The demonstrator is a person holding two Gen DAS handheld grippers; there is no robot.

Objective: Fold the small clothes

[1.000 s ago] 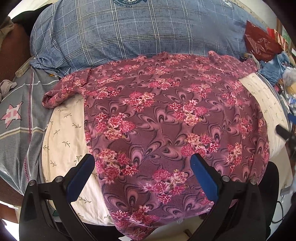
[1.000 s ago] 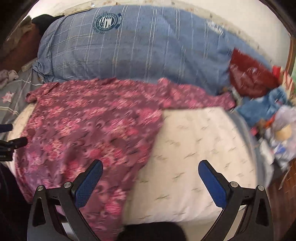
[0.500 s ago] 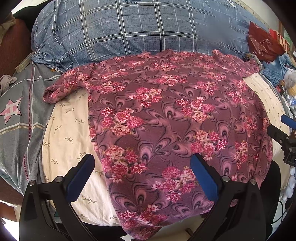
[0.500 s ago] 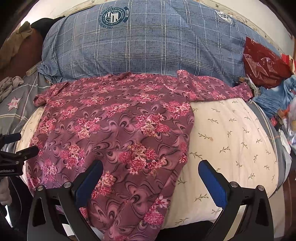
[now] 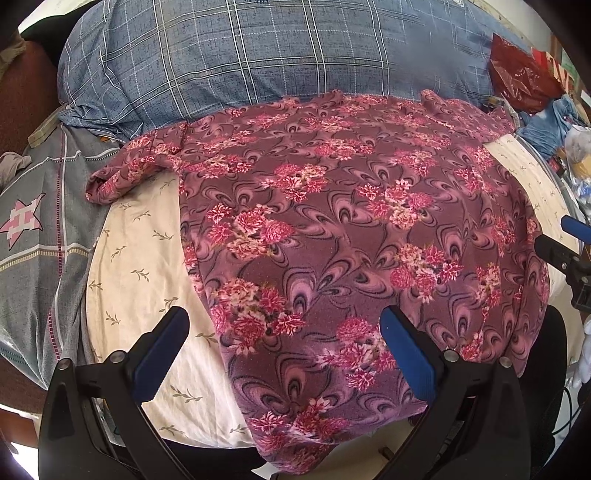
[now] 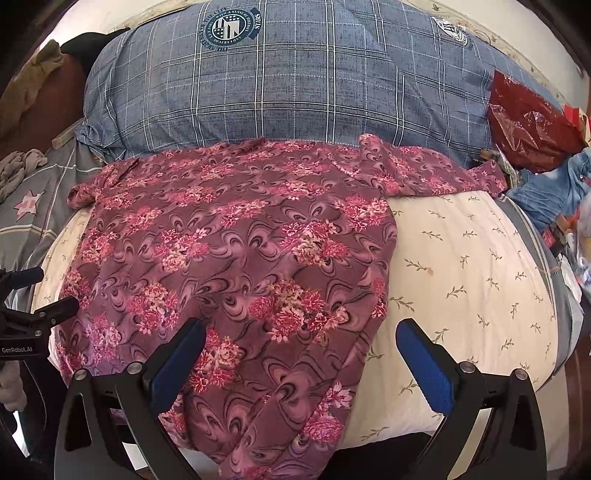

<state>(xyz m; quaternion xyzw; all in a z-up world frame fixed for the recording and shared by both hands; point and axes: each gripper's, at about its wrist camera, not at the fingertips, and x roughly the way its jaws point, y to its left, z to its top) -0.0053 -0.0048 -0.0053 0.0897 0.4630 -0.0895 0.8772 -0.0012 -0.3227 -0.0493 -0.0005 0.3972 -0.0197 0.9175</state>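
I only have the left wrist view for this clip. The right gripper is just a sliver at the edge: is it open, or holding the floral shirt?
Observer: The right gripper is open and holds nothing; the floral shirt lies spread out below it.
Operator: What is under its fingers?
Observer: One finger hangs over the shirt's hem, the other over the bare cream sheet.
Operator: Any marking on the pillow behind, to identify the scene?
Observer: Yes, the blue plaid pillow carries a round crest near its top edge.
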